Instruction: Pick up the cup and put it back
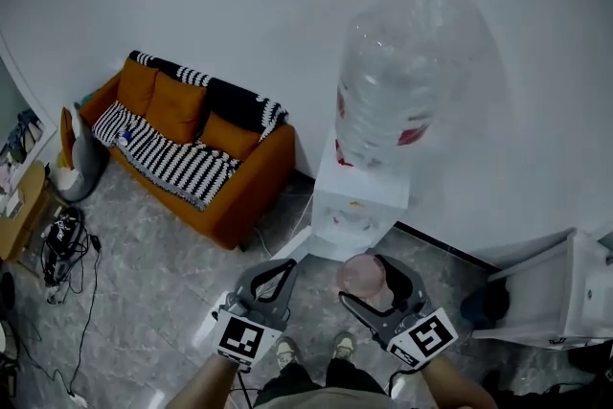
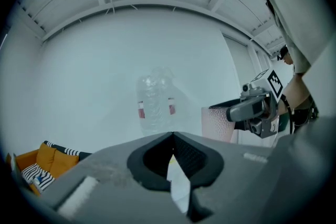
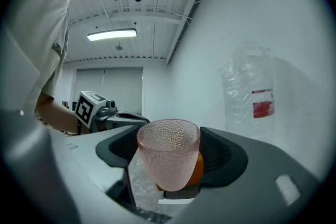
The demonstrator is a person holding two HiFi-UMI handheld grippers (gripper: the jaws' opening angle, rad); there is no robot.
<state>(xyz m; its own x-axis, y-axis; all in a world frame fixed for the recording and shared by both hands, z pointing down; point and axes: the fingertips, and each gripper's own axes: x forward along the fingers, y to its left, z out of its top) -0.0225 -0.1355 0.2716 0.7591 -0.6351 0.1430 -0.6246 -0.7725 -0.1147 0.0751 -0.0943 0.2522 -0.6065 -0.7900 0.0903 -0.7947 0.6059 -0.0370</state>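
Note:
A pink dimpled cup [image 1: 362,275] stands upright between the jaws of my right gripper [image 1: 375,281], which is shut on it, in the air in front of the water dispenser [image 1: 356,204]. In the right gripper view the cup [image 3: 168,157] fills the gap between the dark pads [image 3: 223,157], rim up. My left gripper [image 1: 285,265] hangs beside it to the left with its jaws meeting and nothing between them. From the left gripper view [image 2: 172,137] the cup [image 2: 216,123] and the right gripper [image 2: 257,110] show at the right.
A large clear water bottle [image 1: 402,72] tops the white dispenser against the wall. An orange sofa [image 1: 196,148] with a striped throw stands at the left, cables and a bag [image 1: 62,239] lie on the floor, and a white cabinet [image 1: 565,292] is at the right. My shoes [image 1: 311,350] show below.

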